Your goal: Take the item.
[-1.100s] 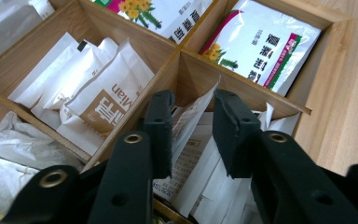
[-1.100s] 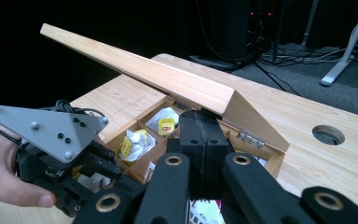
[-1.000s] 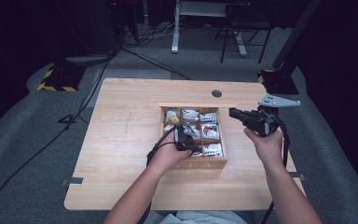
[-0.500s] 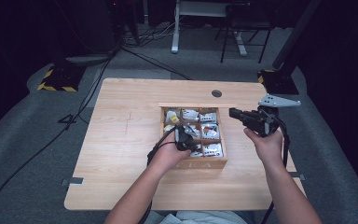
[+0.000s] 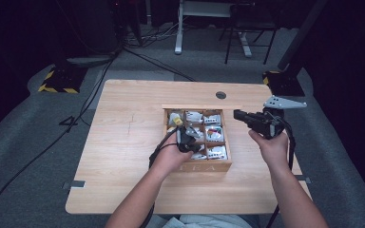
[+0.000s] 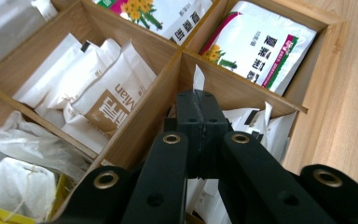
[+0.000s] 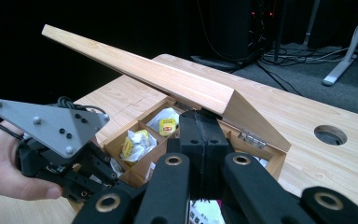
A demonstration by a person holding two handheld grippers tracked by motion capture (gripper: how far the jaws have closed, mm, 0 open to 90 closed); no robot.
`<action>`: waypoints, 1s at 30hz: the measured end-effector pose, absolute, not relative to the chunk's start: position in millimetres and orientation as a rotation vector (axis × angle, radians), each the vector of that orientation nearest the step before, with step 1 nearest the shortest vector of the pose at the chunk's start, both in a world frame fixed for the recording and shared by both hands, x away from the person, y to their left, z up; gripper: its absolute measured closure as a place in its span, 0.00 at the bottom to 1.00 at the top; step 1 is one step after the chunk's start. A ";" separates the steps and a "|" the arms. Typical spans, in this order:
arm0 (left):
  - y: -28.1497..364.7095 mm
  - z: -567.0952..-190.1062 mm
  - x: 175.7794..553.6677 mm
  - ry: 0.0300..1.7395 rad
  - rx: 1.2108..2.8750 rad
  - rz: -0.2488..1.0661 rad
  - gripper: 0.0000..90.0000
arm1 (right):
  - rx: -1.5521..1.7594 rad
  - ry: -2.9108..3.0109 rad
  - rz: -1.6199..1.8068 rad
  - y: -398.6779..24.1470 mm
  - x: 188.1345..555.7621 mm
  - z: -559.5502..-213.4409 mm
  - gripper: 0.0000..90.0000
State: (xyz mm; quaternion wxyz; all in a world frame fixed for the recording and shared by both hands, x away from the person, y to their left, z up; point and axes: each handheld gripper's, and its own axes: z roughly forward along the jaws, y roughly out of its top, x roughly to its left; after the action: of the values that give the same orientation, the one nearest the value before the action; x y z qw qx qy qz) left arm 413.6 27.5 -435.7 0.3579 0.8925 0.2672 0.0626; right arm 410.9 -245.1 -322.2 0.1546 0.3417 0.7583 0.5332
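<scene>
1. The left gripper (image 6: 200,105) sits low in the middle of the left gripper view, its jaws just closed flat against each other, tips over a white sachet (image 6: 196,81) standing in a compartment of the wooden tea box (image 6: 319,93). Whether the pads pinch that sachet cannot be told.
2. In the high view the left gripper (image 5: 186,137) is at the frame's centre, inside the tea box (image 5: 204,166), with the person's left hand (image 5: 168,159) just below it.
3. Around the jaws in the left gripper view: brown-and-white packets (image 6: 107,100) fill the compartment at centre left, loose tea bags (image 6: 14,172) lie at lower left, and a white packet with green and pink print (image 6: 261,49) lies at upper right.
4. The right gripper (image 7: 200,128) has its jaws fully together on nothing, pointing at the box's raised lid (image 7: 168,79), which slants from upper left to centre.
5. In the high view the right gripper (image 5: 240,115) hangs right of the box, held by the right hand (image 5: 271,147), apart from the box wall.
6. The table (image 5: 123,156) carries the box at centre right of the frame.
</scene>
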 end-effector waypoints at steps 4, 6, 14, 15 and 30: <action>28.1 -426.6 410.7 0.668 2.291 0.176 1.00 | 0.979 2.172 1.532 -245.3 411.1 -322.4 1.00; 28.3 -424.5 410.2 0.663 2.287 0.178 1.00 | 0.978 2.171 1.530 -245.4 411.2 -322.4 1.00; 35.2 -406.9 405.3 0.638 2.231 0.196 1.00 | 0.981 2.171 1.529 -245.1 410.9 -322.2 1.00; 36.5 -404.7 404.8 0.636 2.223 0.198 1.00 | 0.981 2.171 1.529 -245.1 410.9 -322.2 1.00; 51.3 -375.9 395.2 0.595 2.139 0.201 1.00 | 0.986 2.166 1.529 -244.6 410.7 -322.1 1.00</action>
State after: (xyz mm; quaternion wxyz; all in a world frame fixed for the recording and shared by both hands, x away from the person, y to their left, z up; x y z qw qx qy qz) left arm 395.2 51.3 -375.9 0.4405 0.8613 0.2398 0.0809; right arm 410.7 -244.6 -322.1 0.1560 0.3444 0.7563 0.5339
